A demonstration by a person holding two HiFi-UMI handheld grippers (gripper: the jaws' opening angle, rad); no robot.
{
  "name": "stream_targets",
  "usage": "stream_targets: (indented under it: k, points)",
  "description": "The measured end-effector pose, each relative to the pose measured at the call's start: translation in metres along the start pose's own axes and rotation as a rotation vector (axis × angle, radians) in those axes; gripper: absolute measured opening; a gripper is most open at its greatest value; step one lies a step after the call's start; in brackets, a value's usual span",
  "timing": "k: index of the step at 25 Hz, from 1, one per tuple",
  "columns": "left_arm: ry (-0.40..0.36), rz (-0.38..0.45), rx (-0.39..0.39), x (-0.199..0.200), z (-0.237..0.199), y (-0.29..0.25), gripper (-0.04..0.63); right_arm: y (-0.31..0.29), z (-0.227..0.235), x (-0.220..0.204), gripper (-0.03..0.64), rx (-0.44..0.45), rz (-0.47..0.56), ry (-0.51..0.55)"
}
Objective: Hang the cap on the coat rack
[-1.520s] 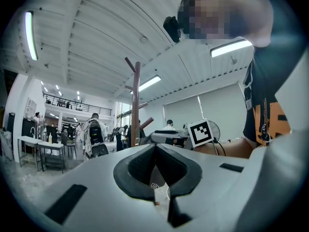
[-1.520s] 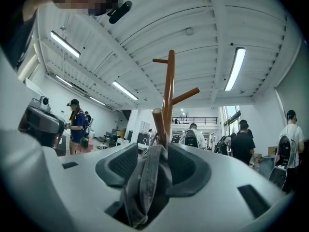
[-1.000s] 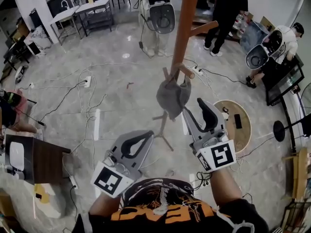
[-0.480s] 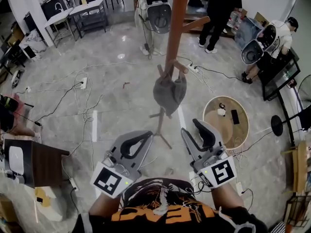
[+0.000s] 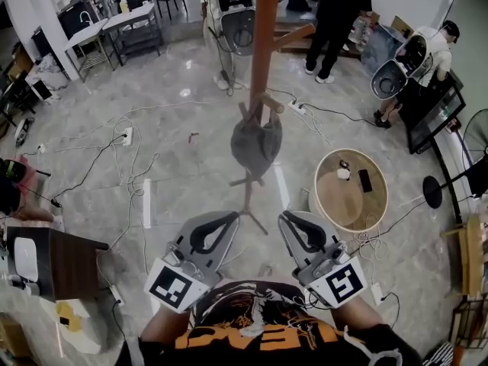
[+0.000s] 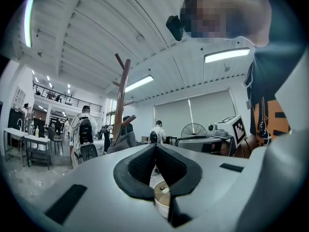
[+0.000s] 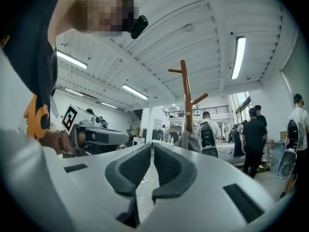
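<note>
The grey cap (image 5: pixel 255 143) hangs on a low peg of the brown wooden coat rack (image 5: pixel 263 44), free of both grippers. It also shows in the left gripper view as the cap (image 6: pixel 126 141) beside the rack's pole (image 6: pixel 120 105), and in the right gripper view as the cap (image 7: pixel 188 141) at the pole (image 7: pixel 185 95). My left gripper (image 5: pixel 234 216) (image 6: pixel 155 145) is shut and empty, held low near my body. My right gripper (image 5: pixel 284 218) (image 7: pixel 150 146) is beside it, well short of the cap. Its jaws are closing with only a narrow slit left and nothing between them.
A round wooden table (image 5: pixel 343 204) stands right of the rack's feet. Cables and a power strip (image 5: pixel 127 136) trail over the marble floor. A dark cabinet (image 5: pixel 65 258) is at the left. People (image 5: pixel 339 21) and white machines (image 5: pixel 236 17) stand at the back.
My right gripper has let go of the cap, drawn back toward my body and nearly closed its jaws. The cap stays hanging on the peg. The left gripper has hardly moved.
</note>
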State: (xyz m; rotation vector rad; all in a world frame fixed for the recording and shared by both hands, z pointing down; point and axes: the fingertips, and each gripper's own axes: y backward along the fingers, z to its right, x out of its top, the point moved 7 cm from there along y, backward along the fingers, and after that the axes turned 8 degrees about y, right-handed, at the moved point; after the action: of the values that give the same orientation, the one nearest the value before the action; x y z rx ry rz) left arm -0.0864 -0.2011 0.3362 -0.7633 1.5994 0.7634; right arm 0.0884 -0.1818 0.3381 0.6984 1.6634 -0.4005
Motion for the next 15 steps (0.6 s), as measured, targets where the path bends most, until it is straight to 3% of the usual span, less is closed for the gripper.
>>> stream_targets:
  k: [15]
  points:
    - [0.002, 0.004, -0.026, 0.0041, 0.0079, -0.0025, 0.023, 0.0009, -0.0009, 0.0039, 0.014, 0.013, -0.015, -0.026]
